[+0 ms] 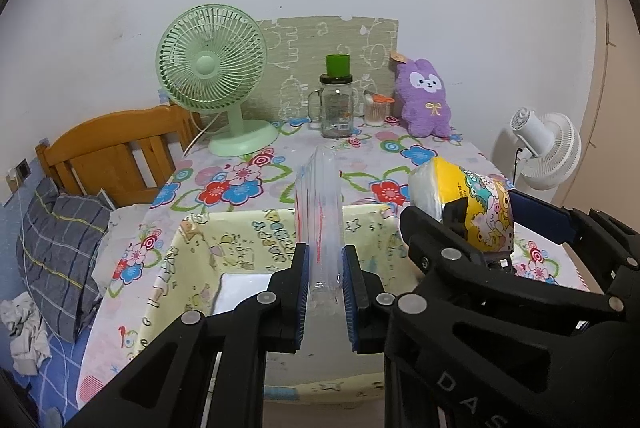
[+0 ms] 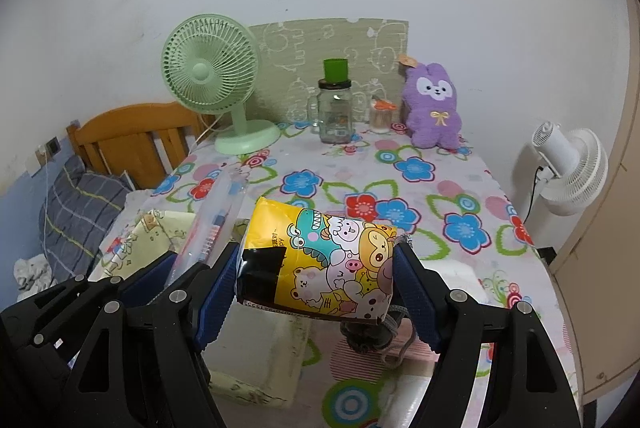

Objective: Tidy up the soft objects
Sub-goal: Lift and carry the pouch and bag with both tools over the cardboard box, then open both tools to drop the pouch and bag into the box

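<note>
Altogether two fans, one plush rabbit, one jar

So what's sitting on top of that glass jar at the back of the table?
A green cup stands upright on the dark lid of the glass jar. The cup is opaque, so its contents, if any, cannot be seen. The jar looks mostly empty.

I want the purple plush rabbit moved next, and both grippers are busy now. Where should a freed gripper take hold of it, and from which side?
Grip the purple plush rabbit across its body, below the face, coming from the front over the table. It sits upright against the wall, so its back looks out of reach. The glass jar and a small cup stand to its left, so keep toward its right.
</note>
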The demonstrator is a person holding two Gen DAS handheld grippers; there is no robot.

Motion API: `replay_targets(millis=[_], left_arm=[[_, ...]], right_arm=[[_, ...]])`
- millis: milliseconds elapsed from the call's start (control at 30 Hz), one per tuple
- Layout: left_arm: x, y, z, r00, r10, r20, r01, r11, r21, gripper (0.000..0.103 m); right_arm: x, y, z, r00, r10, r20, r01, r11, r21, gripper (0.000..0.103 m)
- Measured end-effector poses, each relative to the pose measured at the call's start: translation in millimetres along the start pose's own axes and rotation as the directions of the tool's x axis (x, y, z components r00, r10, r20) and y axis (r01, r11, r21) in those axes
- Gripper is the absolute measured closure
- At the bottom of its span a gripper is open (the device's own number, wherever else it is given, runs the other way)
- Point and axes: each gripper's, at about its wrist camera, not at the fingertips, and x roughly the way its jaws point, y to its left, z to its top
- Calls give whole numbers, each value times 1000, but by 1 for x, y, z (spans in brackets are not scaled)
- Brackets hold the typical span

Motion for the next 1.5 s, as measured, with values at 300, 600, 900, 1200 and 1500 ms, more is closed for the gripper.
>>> replay_targets(millis=[300, 600, 900, 1200, 1500], left_arm=[[6, 20, -5, 1000, -5, -23, 5, 1000, -9, 89], [14, 39, -10, 999, 16, -50, -18, 1000, -26, 89], [25, 54, -15, 996, 36, -81, -39, 999, -35, 74], [30, 62, -25, 993, 49, -110, -56, 996, -66, 32], [28, 55, -28, 993, 45, -110, -51, 997, -54, 15]], right_arm=[[10, 21, 1, 1000, -9, -18, 9, 1000, -26, 25], [23, 42, 0, 999, 17, -47, -19, 999, -45, 25], [41, 57, -2, 995, 58, -87, -64, 996, -60, 25], [50, 67, -9, 989, 103, -111, -112, 991, -76, 9], [51, 62, -13, 989, 105, -108, -113, 991, -69, 3]])
